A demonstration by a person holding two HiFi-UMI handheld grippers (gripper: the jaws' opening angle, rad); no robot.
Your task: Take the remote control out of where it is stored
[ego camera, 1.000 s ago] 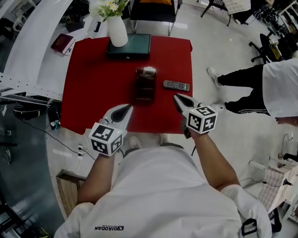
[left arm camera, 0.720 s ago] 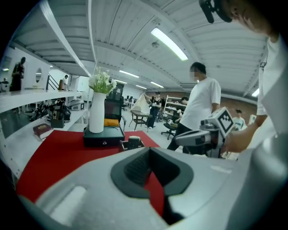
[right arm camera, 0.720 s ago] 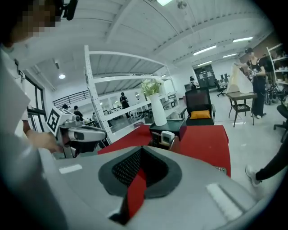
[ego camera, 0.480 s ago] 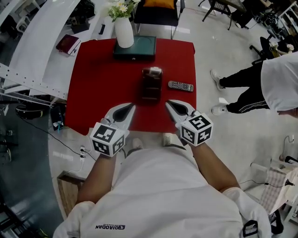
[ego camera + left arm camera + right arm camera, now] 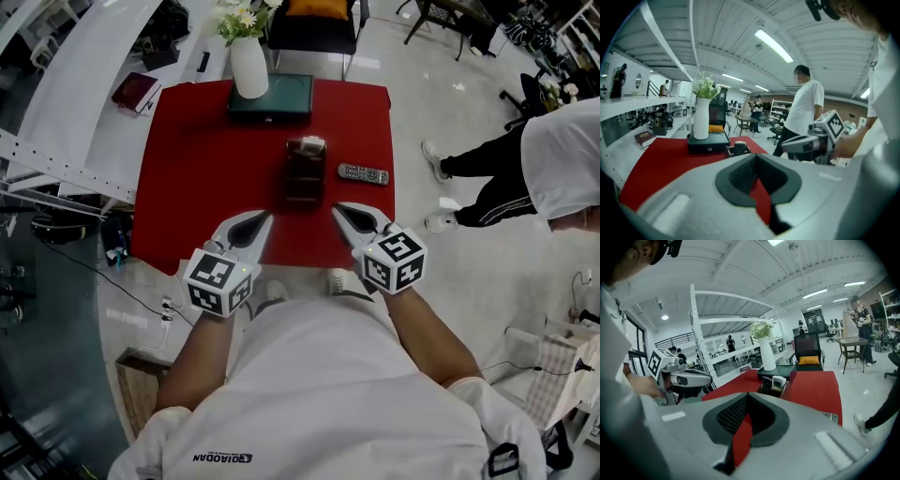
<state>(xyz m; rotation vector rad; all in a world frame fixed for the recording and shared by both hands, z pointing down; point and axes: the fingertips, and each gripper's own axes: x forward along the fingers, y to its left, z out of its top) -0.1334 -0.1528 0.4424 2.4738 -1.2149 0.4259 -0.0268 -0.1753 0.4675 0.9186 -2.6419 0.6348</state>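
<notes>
The right gripper (image 5: 339,211) has its jaws pressed together with nothing between them. The left gripper (image 5: 264,217), level with it and off to its left, looks the same: tips meeting and empty. Both hover over the near edge of the red bench (image 5: 197,159).

Ahead of the right gripper and a little to its right, apart from it, the remote control (image 5: 362,173) lies flat on the cloth. The dark holder (image 5: 305,176) stands just left of the remote, straight ahead between the two grippers. A white unit (image 5: 313,144) shows at the holder's far end; I cannot tell what it is.

The remote looks already out, so I judge this to be the retreat. It is best done with the jaws kept together and both hands held low and steady, clear of the holder.

A second ago the right gripper sat further right, just short of the remote. It has since drawn in toward the left one. The left gripper and the remote have not shifted.
</notes>
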